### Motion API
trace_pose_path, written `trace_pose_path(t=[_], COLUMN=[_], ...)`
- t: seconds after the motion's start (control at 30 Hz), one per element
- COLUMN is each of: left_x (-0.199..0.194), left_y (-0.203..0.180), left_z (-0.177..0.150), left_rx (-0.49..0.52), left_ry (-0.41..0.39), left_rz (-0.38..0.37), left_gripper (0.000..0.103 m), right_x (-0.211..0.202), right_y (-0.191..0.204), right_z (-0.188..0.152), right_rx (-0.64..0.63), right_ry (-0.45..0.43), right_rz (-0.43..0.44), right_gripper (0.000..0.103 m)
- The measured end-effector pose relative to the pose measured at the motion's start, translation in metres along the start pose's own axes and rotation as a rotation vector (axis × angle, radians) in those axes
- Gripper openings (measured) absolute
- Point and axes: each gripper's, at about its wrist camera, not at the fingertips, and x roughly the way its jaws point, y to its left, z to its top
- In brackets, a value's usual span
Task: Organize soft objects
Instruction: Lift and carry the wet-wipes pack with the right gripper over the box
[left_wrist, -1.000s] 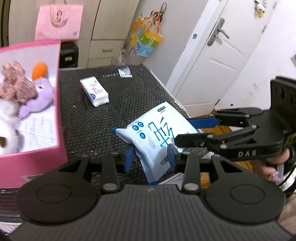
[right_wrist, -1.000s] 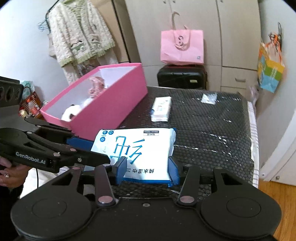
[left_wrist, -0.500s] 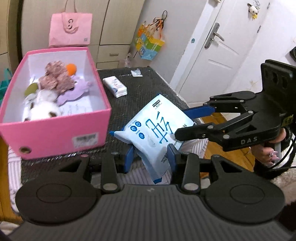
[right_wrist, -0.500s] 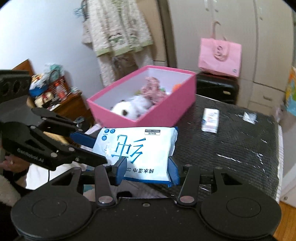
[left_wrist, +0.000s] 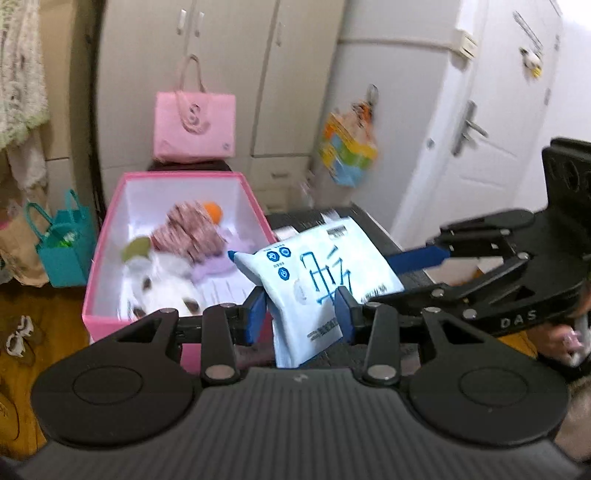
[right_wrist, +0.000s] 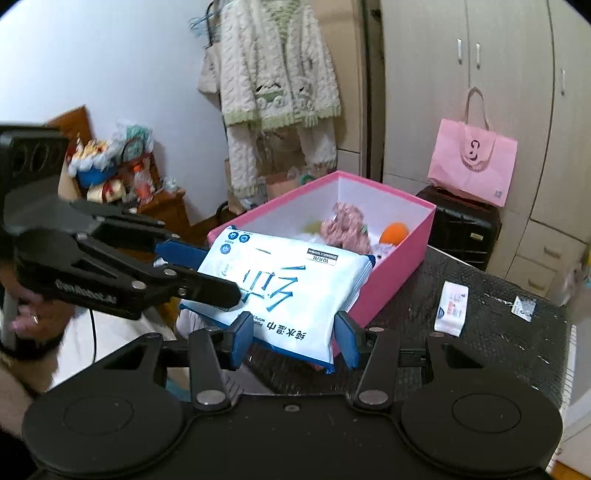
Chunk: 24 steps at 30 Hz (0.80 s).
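A white and blue pack of wet wipes (left_wrist: 317, 280) is held in the air between both grippers. My left gripper (left_wrist: 301, 314) is shut on one end of it; my right gripper (right_wrist: 293, 338) is shut on the other end (right_wrist: 280, 291). The pack hangs over the near corner of an open pink box (left_wrist: 110, 321), which also shows in the right wrist view (right_wrist: 391, 273). The box holds plush toys: a pink knitted one (right_wrist: 345, 227), a white one (left_wrist: 166, 284), a purple one (left_wrist: 214, 269) and an orange ball (right_wrist: 395, 232).
A small tissue pack (right_wrist: 451, 308) and a little sachet (right_wrist: 524, 306) lie on the black mesh table (right_wrist: 498, 350). A black suitcase (right_wrist: 461, 225) with a pink bag (right_wrist: 472, 162) stands behind. A teal bag (left_wrist: 62, 254) sits on the floor.
Both grippers have lifted the wipes pack and carried it left, from above the table to over the pink box's near corner. Both stay shut on it.
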Motion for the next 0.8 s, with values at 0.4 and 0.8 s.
trace_pose_path(t=[0.4, 0.8], left_x=[0.059, 0.095], left_y=[0.044, 0.07], left_z=[0.02, 0.016], left_rx=[-0.08, -0.08], left_ry=[0.079, 0.155], left_rz=[-0.013, 0.016], left_gripper=[0.038, 0.038], right_x=[0.05, 0.118], right_y=[-0.041, -0.064], right_z=[0.044, 0.063], right_rx=[-0.033, -0.094], right_ry=[-0.022, 0.085], right_rz=[0.002, 0.033], right_gripper=[0.055, 0.055])
